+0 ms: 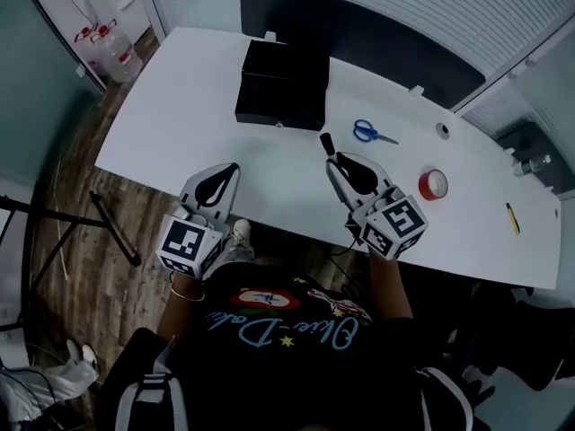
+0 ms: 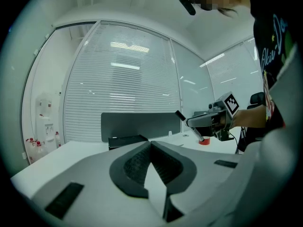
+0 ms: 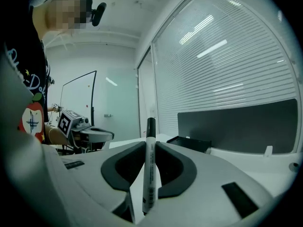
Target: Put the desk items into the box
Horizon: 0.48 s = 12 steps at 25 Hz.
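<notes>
A: Head view: much done yet?
B: Hardly. Pinching a marker (image 3: 149, 174) in the right gripper (image 3: 150, 148) over the desk's (image 1: 180, 106) near edge; left gripper (image 2: 150, 145) pressed together, empty. Left to pack: scissors (image 1: 373, 133), tape (image 1: 433, 184), yellow item (image 1: 512, 218) by the right edge. Box (image 1: 281, 83) at the far edge.

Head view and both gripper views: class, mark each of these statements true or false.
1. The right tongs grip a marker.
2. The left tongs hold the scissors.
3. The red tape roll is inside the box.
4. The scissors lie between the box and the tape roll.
1. True: the right tongs are closed on a black-capped marker.
2. False: the left tongs hold nothing; the blue-handled scissors lie on the white desk.
3. False: the red tape roll lies on the desk, to the right of the black box.
4. True: in the head view the scissors lie between them.
</notes>
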Motion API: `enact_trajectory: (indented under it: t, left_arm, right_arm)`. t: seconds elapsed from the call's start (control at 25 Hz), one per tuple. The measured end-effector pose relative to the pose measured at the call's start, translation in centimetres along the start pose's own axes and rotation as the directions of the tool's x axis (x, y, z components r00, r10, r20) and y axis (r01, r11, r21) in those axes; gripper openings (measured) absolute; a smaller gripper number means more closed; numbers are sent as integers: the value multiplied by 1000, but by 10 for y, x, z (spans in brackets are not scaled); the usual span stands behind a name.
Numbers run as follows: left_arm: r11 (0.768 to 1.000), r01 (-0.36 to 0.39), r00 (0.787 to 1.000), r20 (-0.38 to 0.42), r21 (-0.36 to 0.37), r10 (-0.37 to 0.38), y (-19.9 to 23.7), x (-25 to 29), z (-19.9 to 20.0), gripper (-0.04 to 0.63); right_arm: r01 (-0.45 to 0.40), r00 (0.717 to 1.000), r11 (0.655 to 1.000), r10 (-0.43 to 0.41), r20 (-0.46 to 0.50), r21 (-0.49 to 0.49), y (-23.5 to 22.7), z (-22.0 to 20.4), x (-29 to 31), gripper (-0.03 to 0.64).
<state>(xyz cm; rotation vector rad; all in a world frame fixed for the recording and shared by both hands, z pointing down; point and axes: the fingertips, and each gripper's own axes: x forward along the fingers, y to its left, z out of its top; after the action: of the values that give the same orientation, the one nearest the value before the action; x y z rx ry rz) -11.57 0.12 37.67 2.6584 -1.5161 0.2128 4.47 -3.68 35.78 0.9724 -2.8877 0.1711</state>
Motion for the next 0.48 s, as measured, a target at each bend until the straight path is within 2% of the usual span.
enact_trajectory:
  t: [0.2, 0.48]
  left_arm:
    - [1000, 3, 1000, 1, -11, -3, 31, 13, 0, 2]
    - [999, 13, 1000, 12, -29, -13, 71, 30, 0, 2]
  right_arm:
    - [-11, 1000, 1000, 11, -4, -16, -8, 6, 34, 63]
    - [13, 999, 1000, -14, -39, -20, -21, 6, 70, 63]
